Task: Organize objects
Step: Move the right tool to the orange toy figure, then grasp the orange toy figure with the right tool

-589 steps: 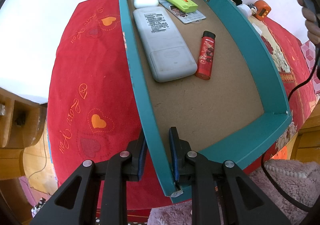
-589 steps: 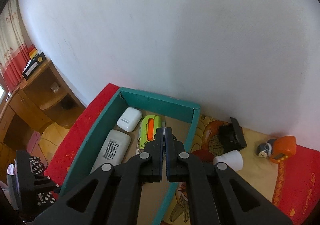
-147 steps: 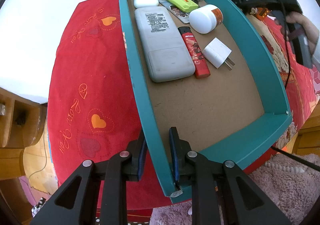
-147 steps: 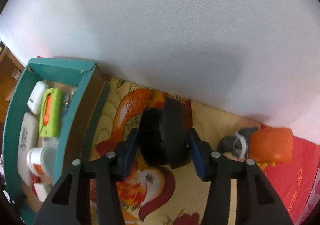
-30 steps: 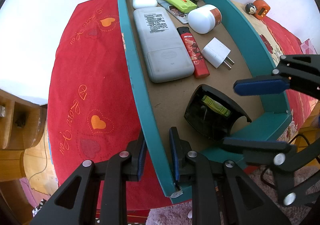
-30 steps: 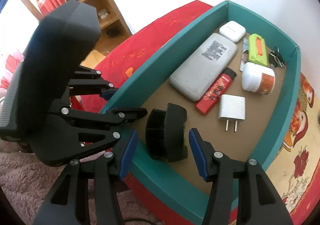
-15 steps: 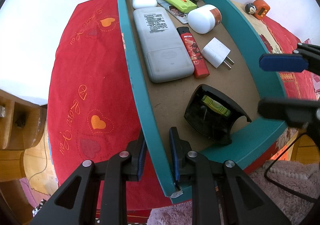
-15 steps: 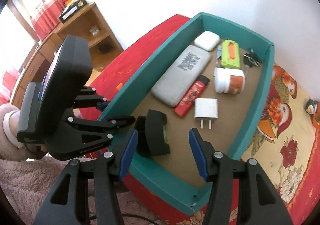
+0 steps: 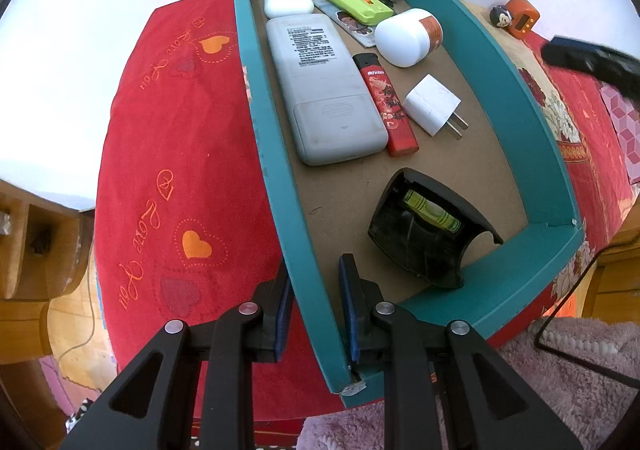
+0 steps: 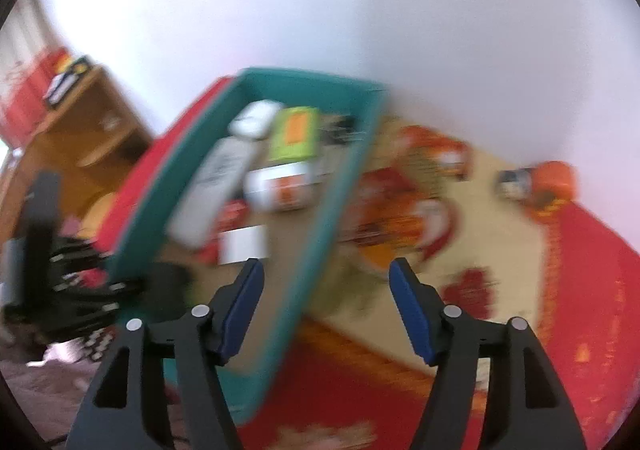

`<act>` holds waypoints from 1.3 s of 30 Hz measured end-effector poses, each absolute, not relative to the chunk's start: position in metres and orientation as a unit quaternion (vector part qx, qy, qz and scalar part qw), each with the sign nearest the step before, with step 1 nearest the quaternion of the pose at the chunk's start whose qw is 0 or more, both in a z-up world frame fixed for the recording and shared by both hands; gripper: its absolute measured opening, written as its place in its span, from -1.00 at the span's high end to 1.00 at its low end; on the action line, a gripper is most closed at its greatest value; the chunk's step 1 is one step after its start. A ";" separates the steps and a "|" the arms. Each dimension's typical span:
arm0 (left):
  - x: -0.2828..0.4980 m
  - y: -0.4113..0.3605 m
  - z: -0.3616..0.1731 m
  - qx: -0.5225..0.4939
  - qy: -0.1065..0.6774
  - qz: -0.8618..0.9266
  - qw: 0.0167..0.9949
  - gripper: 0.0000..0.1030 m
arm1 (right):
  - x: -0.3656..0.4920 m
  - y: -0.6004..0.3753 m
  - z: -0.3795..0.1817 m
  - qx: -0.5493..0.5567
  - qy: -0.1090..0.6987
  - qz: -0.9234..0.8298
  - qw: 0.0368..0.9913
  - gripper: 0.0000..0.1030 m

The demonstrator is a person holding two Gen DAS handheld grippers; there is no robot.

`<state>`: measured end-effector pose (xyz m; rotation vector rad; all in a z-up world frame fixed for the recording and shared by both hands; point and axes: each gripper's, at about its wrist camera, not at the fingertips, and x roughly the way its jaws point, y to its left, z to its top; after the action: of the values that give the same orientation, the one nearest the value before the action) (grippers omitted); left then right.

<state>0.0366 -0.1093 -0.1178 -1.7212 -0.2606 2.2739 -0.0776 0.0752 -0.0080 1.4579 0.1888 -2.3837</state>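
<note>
Inside the teal box [image 9: 524, 97], gripped by the left claw [image 9: 313, 304], lie nine items; right claw [image 10: 326, 286] gapes

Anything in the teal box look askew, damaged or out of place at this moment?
Mostly tidy. The black holder lies tipped on its side near the front wall, open side up, a green part showing inside. The box has a frayed front corner by the left tool. An orange toy sits outside on the cloth.
</note>
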 end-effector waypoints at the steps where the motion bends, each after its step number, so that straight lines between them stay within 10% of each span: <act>1: 0.036 -0.109 -0.118 -0.595 -0.091 0.787 0.138 0.58 | -0.086 0.086 -0.009 0.512 0.073 -0.842 0.154 -0.29; 23: 0.038 -0.105 -0.117 -0.593 -0.112 0.789 0.116 0.58 | -0.212 0.137 -0.070 0.522 0.522 -0.658 0.151 -0.29; 39: 0.037 -0.105 -0.117 -0.591 -0.123 0.790 0.105 0.58 | -0.190 0.213 -0.042 0.559 0.302 -0.768 0.083 0.08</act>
<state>0.0366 -0.1050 -0.1167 -1.7427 -0.3634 2.3289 -0.1903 0.2129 -0.0424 1.6693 0.9012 -2.2917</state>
